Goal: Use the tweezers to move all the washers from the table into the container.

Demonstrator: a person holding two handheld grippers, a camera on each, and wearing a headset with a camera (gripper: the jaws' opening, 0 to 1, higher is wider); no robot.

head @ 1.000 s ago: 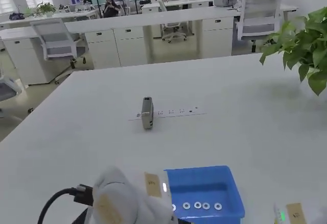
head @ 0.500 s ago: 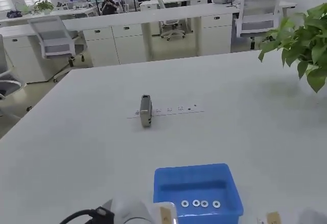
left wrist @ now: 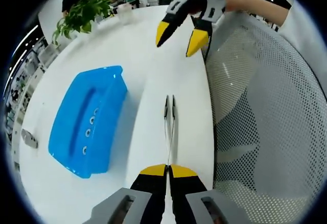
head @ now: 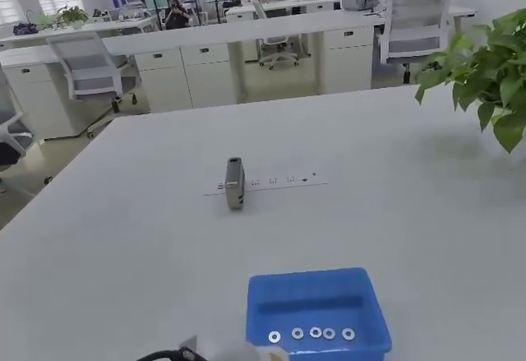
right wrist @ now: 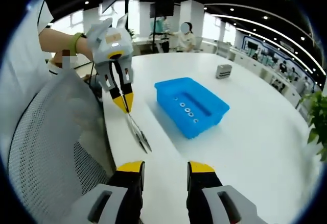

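A blue container (head: 316,312) stands near the table's front edge, and several washers (head: 312,334) lie in a row inside it. In the left gripper view my left gripper (left wrist: 167,169) is shut on the back end of metal tweezers (left wrist: 169,127), which point forward, low over the table beside the container (left wrist: 87,119). The right gripper view shows the same left gripper (right wrist: 125,101) holding the tweezers (right wrist: 139,134) left of the container (right wrist: 191,104). My right gripper (right wrist: 162,167) is open and holds nothing. It also shows beyond the tweezers' tips as the right gripper (left wrist: 177,38).
A white mesh chair back (left wrist: 260,112) sits just off the table's front edge, close to both grippers. A grey adapter (head: 235,182) is plugged into a power strip (head: 279,182) at mid-table. A potted plant (head: 489,73) stands at the far right.
The head camera has shifted slightly. In the head view the left gripper has sunk to the bottom edge, and the right gripper's corner at bottom right has left the picture.
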